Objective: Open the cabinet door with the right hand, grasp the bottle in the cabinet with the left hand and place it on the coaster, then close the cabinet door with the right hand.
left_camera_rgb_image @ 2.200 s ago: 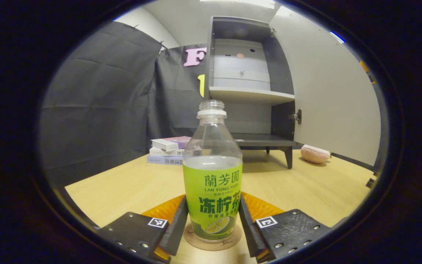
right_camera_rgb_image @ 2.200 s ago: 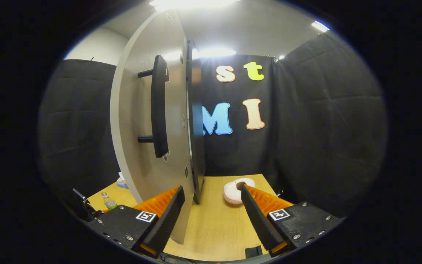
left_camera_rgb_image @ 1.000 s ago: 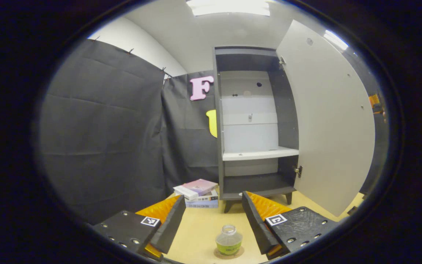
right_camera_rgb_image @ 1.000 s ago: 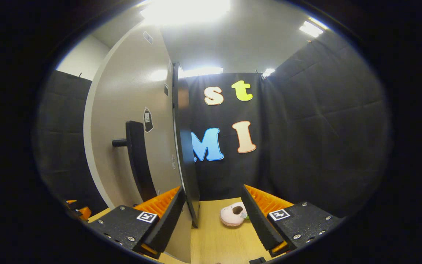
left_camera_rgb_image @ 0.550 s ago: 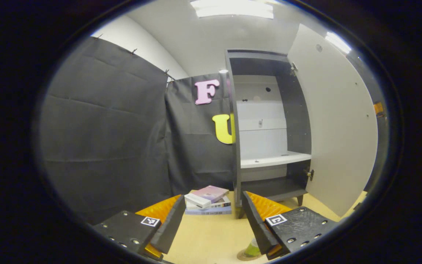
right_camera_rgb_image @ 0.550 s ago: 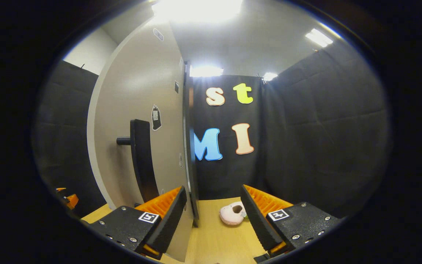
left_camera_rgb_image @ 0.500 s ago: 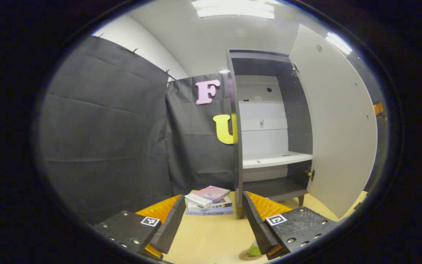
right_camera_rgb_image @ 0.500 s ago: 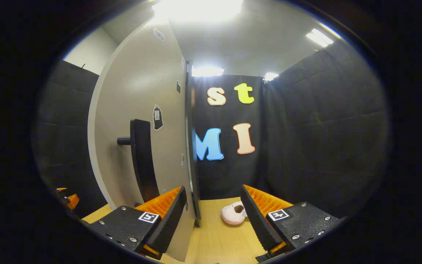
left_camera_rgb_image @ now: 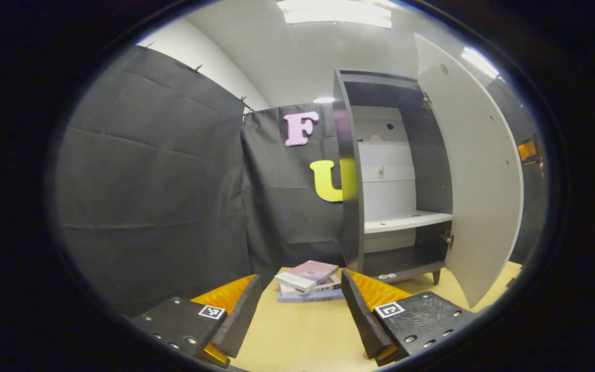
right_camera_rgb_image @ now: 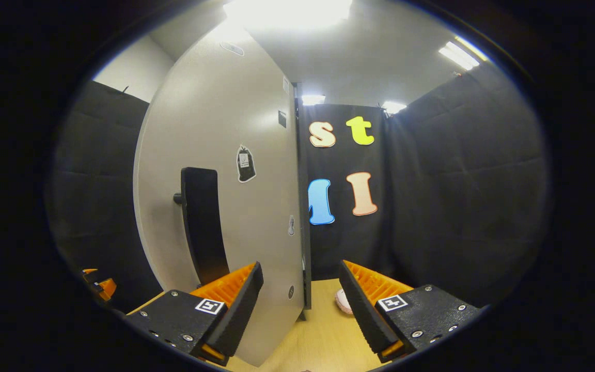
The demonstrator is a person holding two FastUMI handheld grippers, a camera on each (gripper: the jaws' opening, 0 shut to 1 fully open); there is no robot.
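- Standing on the wooden worktop [left_camera_rgb_image: 302,336], the dark cabinet [left_camera_rgb_image: 351,206] shows a pale back panel and a white shelf [left_camera_rgb_image: 406,221] across its lower part, seen in the left gripper view.
- The cabinet door [right_camera_rgb_image: 220,206] is open, hanging at an angle from the cabinet's right side; the left gripper view shows its pale inner face and the right gripper view its outer face.
- A long dark handle [right_camera_rgb_image: 202,227] stands upright on the door's outer face, with a small dark sticker [right_camera_rgb_image: 246,164] above and to its right.
- The right gripper [right_camera_rgb_image: 297,305] is released, its jaws spread wide and holding nothing; its left finger lies in front of the door's lower part, below the handle, and contact with the door cannot be told.
- The left gripper [left_camera_rgb_image: 300,315] is also released and holds nothing, hovering above the worktop with its jaws wide apart.
- A stack of books [left_camera_rgb_image: 308,279] lies on the worktop just left of the cabinet's foot.
- A pale round cushion-like thing [right_camera_rgb_image: 343,301] sits on the worktop beyond the door's edge, half hidden by the right gripper's finger.
- The bottle and coaster cannot be made out.
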